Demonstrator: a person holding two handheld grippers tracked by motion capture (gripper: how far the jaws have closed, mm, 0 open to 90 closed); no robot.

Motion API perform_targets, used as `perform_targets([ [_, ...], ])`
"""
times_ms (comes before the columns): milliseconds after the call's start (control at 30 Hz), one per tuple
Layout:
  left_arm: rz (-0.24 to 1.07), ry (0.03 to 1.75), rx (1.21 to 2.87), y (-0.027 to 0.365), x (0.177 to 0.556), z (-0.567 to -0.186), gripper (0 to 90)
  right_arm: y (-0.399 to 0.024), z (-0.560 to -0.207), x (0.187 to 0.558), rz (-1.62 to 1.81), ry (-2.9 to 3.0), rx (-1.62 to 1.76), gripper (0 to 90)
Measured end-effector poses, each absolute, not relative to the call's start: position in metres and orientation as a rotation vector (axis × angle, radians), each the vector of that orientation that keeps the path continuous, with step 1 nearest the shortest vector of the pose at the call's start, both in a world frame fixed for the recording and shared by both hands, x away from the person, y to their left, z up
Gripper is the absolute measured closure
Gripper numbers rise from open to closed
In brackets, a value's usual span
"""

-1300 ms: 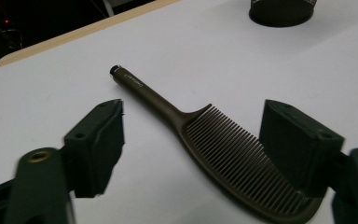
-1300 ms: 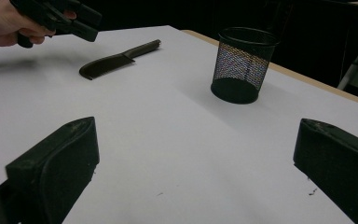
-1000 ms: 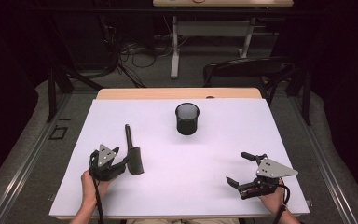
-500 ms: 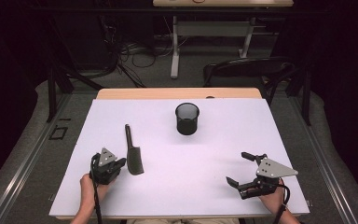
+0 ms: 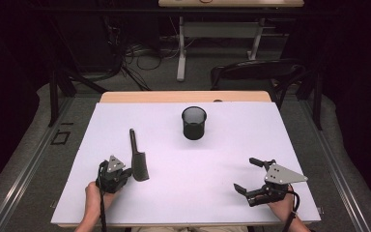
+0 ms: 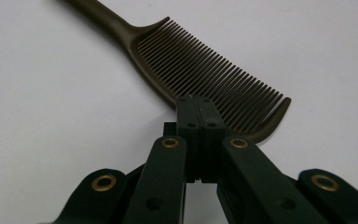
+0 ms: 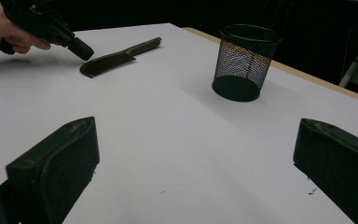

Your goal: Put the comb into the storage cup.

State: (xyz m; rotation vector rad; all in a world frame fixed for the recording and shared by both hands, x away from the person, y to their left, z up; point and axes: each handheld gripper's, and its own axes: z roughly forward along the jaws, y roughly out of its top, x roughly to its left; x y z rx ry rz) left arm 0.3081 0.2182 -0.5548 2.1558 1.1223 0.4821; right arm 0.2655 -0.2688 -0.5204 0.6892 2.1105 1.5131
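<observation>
Left gripper (image 5: 125,172), jaws pressed together, sits at the comb's (image 5: 138,159) toothed end, handle pointing toward frame top; right gripper (image 5: 252,179) gapes, far off.

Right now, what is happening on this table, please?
A person holds a gripper in each hand at a white table. The left gripper has its fingers closed together and their tips meet the spine of a dark comb that lies flat; whether they touch it is hard to say. The right gripper rests open near the person's side of the table, holding nothing. A black mesh pen cup stands upright farther back and looks empty.
</observation>
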Motion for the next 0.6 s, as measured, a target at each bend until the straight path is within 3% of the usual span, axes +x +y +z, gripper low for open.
perform_targets([
  [600,0.442,1.112,2.170,0.2160,0.3116,-0.5574,90.0,-0.2684,-0.5208,0.2660,1.512,2.113,0.688,0.0],
])
